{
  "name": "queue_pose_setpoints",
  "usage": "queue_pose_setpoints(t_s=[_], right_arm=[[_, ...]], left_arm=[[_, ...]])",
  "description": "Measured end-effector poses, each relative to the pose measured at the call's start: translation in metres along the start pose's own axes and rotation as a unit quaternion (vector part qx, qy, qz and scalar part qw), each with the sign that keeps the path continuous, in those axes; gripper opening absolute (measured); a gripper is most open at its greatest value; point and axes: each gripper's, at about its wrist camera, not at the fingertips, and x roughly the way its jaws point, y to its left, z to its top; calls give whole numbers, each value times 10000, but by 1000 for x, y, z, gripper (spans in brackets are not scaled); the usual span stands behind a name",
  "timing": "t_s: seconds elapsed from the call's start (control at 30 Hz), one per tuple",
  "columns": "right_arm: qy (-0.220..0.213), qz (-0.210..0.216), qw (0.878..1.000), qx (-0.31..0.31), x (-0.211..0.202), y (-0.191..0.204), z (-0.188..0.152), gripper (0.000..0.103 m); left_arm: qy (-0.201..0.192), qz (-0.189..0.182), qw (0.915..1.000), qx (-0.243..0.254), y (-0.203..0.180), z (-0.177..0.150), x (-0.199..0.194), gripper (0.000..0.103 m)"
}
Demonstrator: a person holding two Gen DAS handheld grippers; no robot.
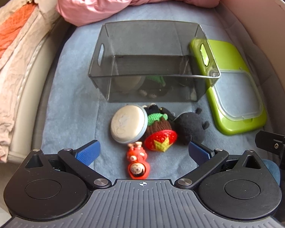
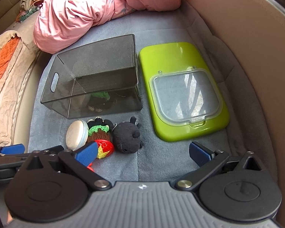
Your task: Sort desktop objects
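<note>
Nearest the spread-open left gripper (image 1: 143, 152) a red figurine (image 1: 136, 161) is framed between its fingers, likely for pickup into the empty smoky bin (image 1: 153, 76) just beyond the toy cluster, while the right gripper (image 2: 142, 152) is likewise held open, grasping nothing.

Smoky clear bin (image 2: 96, 72) beside green lidded box (image 2: 182, 93), black plush (image 2: 128, 137) and knitted doll (image 2: 100, 134) in front.
</note>
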Motion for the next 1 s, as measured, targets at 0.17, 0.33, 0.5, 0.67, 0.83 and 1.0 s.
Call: queue_pose_setpoints(t_s=[0.17, 0.33, 0.5, 0.67, 0.83, 1.0], right_arm=[[-28, -40, 10000, -4, -2, -2, 0, 103], [57, 60, 10000, 18, 1, -3, -2, 103], [94, 53, 9999, -39, 2, 1, -2, 103], [85, 22, 9999, -93, 1, 1, -3, 103], [127, 40, 9999, -64, 2, 0, -2, 103], [102, 21, 9999, -94, 2, 3, -3, 103]], left_arm=[[-130, -202, 9997, -35, 4, -9, -7, 103], [138, -177, 9997, -34, 2, -2, -3, 103], [152, -190, 9997, -42, 0, -3, -2, 103], [171, -177, 9997, -73, 1, -3, -1, 103], [175, -164, 9997, -69, 1, -3, 0, 103], [174, -163, 9997, -91, 3, -3, 1, 103]])
